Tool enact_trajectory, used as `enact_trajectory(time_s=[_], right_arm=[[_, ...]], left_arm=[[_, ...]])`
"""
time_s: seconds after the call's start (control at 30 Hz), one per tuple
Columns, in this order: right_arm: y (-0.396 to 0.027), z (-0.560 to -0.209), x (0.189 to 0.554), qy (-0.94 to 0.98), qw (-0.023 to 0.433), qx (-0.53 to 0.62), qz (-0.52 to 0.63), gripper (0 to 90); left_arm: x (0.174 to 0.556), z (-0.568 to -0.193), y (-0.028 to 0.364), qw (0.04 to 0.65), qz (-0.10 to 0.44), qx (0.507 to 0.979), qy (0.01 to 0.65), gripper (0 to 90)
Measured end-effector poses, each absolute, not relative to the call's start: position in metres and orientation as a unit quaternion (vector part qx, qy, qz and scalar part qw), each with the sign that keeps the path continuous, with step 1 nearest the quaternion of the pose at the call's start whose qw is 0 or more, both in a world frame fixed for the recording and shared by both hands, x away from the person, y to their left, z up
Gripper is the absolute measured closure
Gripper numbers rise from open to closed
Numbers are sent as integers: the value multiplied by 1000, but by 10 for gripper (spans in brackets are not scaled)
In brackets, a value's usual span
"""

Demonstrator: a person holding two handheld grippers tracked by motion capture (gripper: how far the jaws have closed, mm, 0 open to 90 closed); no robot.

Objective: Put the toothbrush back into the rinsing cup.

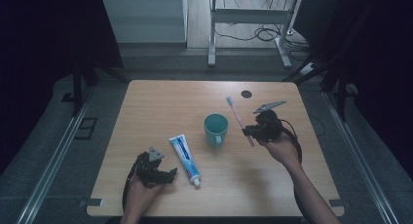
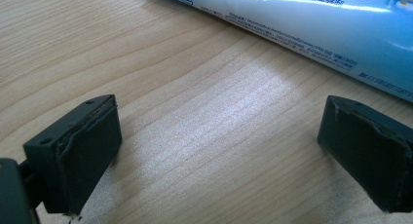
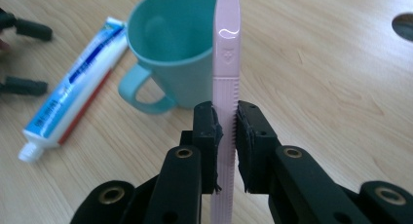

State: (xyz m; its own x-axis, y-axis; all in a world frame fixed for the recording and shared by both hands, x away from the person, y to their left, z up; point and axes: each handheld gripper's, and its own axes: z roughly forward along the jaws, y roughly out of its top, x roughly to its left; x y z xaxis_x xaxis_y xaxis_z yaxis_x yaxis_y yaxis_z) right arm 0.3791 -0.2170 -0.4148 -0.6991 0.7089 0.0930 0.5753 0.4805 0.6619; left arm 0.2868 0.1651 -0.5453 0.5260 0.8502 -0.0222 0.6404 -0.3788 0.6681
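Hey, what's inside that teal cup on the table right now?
The teal cup looks empty: its inner wall and part of the bottom show bare. The pink toothbrush, clamped in the right gripper, crosses in front and covers the cup's right side.

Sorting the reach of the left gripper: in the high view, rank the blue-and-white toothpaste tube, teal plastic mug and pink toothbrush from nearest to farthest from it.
From the left gripper:
1. Blue-and-white toothpaste tube, just beside it, toward the table's middle.
2. Teal plastic mug, mid-table, beyond the tube.
3. Pink toothbrush, far side, clamped in the right gripper.
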Motion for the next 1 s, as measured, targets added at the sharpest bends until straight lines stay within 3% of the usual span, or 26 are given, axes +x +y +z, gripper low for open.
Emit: enact_trajectory(time_s=[1.0], right_arm=[[-192,-403,388,815,123,352,444,791]], left_arm=[[287,-545,165,318,165,814,458,23]])
